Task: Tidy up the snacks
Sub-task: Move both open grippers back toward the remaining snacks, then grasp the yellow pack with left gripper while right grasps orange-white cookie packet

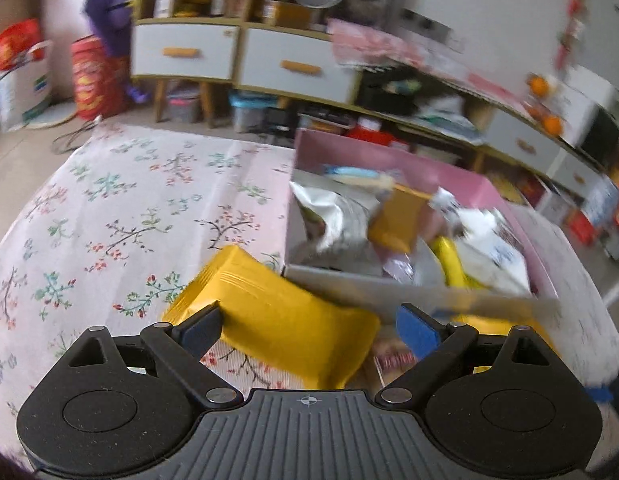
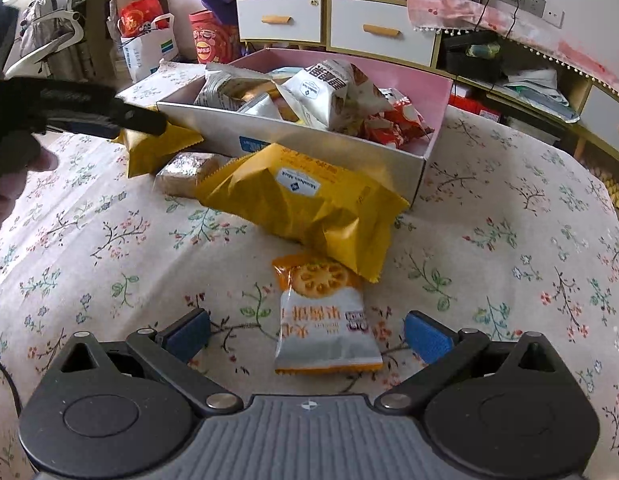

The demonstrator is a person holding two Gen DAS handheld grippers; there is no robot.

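Now both hand-held grippers wide: left (image 1: 307,330), right (image 2: 307,338); 2 yellow pkts (image 2: 305,204) (image 2: 153,148) outside box (image 2: 309,142).

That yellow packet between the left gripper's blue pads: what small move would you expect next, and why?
Probably closing the left gripper on the yellow packet. Its jaws stand open with the packet lying between them on the floral cloth, right beside the pink box where other snacks already sit.
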